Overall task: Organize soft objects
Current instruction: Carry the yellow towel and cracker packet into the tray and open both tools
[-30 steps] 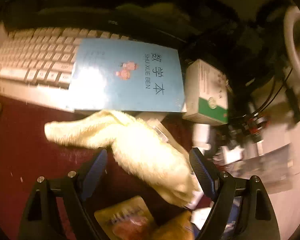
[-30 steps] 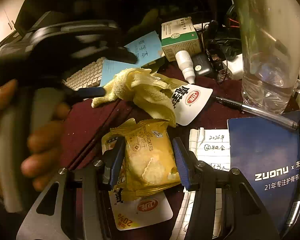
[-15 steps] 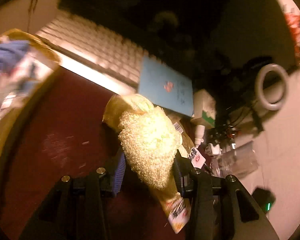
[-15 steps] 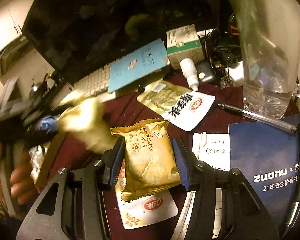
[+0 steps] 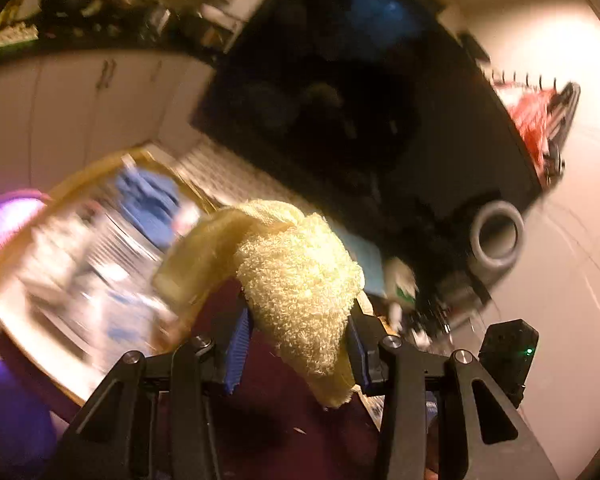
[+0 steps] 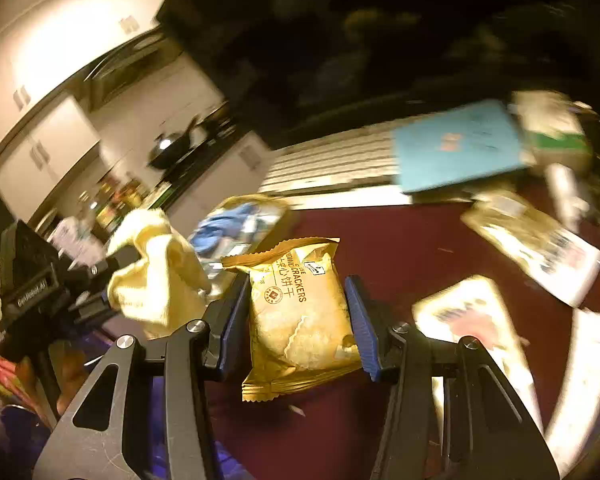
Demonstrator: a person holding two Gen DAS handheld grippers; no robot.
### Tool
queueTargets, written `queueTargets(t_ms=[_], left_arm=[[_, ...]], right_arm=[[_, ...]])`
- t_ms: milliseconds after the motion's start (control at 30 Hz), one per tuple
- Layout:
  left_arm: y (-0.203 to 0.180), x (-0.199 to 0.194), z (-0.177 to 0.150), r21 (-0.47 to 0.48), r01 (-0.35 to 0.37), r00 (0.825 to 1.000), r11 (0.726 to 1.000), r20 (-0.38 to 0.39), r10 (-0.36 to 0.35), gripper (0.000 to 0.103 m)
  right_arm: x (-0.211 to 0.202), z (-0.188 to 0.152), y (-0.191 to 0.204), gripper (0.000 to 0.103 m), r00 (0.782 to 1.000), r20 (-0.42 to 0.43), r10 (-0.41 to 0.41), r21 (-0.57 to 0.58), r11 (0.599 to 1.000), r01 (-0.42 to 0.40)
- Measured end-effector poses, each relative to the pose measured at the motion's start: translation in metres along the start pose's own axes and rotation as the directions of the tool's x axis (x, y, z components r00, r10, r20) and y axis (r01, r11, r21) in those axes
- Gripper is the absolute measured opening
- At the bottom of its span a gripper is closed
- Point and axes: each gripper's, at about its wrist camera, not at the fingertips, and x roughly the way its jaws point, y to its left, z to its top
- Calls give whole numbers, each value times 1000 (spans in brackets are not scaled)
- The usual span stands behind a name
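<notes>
Hand-held gripper hardware, both units

Left hand-held gripper [image 5: 298,350] and right hand-held gripper [image 6: 296,322]: black angular arms with cut-outs, silver round-head screws at pivots, ribbed blue finger pads [image 6: 360,326].

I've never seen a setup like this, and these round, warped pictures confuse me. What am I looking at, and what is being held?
There is no robot here: a person holds a two-finger gripper in each hand, and a fisheye camera on each looks along its fingers. In the left view, the left gripper is closed on a fluffy yellow cloth. In the right view, the right gripper is closed on a packet of crackers. Beyond lie a dark red tabletop, a keyboard and a blue booklet.
</notes>
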Motion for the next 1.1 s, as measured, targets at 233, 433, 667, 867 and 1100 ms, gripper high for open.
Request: queueTargets(t_ms=[233,433,667,867,1100], left_arm=[[48,-12,45,-6,-100,994,995,49,100,43],[69,7,83,62,-109,994,992,34,107,43],[125,59,90,20,-109,984,994,-138,110,43],[154,85,82,-56,-122,967,991,-232,106,55],[149,62,85,-90,-104,988,990,-127,92,78]], right_arm=[[77,38,67,48,992,-118,43,-107,993,-55],[149,78,85,48,987,-159,-12,-175,984,-17],[234,100,60,48,965,-250,-81,-135,990,48],[272,103,58,49,946,-302,-118,-136,988,80],[261,111,67,63,961,-229,-157,-192,975,113]])
